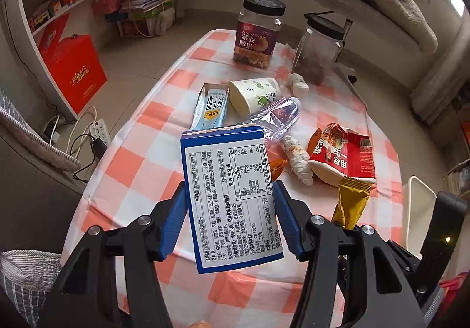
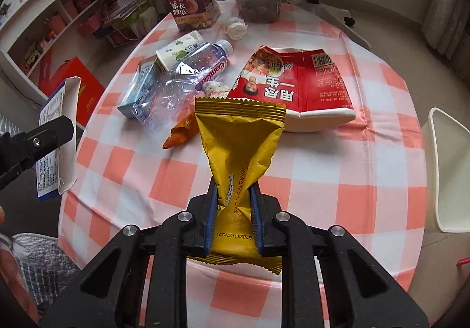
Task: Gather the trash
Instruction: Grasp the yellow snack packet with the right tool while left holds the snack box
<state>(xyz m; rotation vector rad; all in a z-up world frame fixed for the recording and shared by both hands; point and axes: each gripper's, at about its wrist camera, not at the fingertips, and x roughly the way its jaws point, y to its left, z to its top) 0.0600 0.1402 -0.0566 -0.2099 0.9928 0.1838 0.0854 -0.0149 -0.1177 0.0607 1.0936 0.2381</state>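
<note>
Wrappers filled both claws: we had the left gripper (image 1: 230,219) clamped on the box (image 1: 232,198) and the right gripper (image 2: 234,216) clenching the yellow wrapper (image 2: 239,145) above the table's (image 2: 323,181) near edge, judging steady carries to the bin (image 2: 449,169) best.

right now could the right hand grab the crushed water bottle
Probably not: the right gripper has its jaws shut on a yellow wrapper, so it is full. The bottle itself lies uncovered on the table.
</note>
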